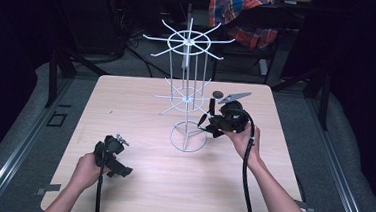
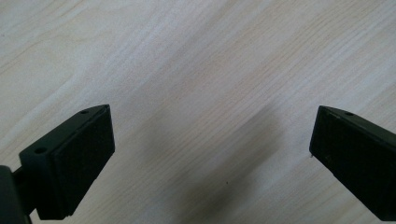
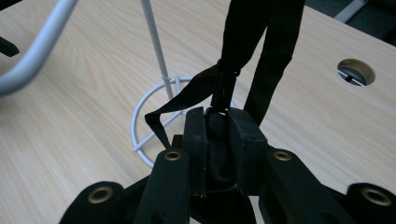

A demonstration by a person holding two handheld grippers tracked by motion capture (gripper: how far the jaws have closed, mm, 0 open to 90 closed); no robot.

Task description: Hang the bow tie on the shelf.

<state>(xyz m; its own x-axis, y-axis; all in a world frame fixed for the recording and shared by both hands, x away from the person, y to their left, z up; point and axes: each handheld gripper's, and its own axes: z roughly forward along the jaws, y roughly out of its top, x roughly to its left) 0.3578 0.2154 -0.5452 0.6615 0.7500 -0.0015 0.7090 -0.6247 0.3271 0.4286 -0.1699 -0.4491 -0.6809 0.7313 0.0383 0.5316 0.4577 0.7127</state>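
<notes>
Two handheld grippers are seen over a pale wooden square table (image 1: 135, 182), and pretty much everything can be placed relative to the white wire display rack with spoked hook rings (image 1: 186, 93) that's stood near the middle of the tabletop, slightly toward the far side.

Behind the rack, off the table in the dark background, a red, blue and orange plaid cloth (image 1: 242, 17) is draped over something that can't be made out.

The rack's round wire base (image 3: 154, 121) is planted flat on the wood, with its thin upright post rising from it.

The right gripper (image 1: 210, 121) is held just to the right of the rack, low down near the base ring, by the right hand (image 1: 246, 137). Its jaws are pinched nearly together on a black fabric strap (image 3: 254, 56), which is hung upward out of frame in the right gripper view, with a loose tail curling off toward the base ring.

The left gripper (image 1: 125, 172) is held by the left hand (image 1: 87, 171) well to the near left of the rack, close to the table edge. Its jaws are spread wide with nothing but bare wood between them.

A small round hole in the tabletop (image 3: 356, 71) is seen right of the rack, far side.
</notes>
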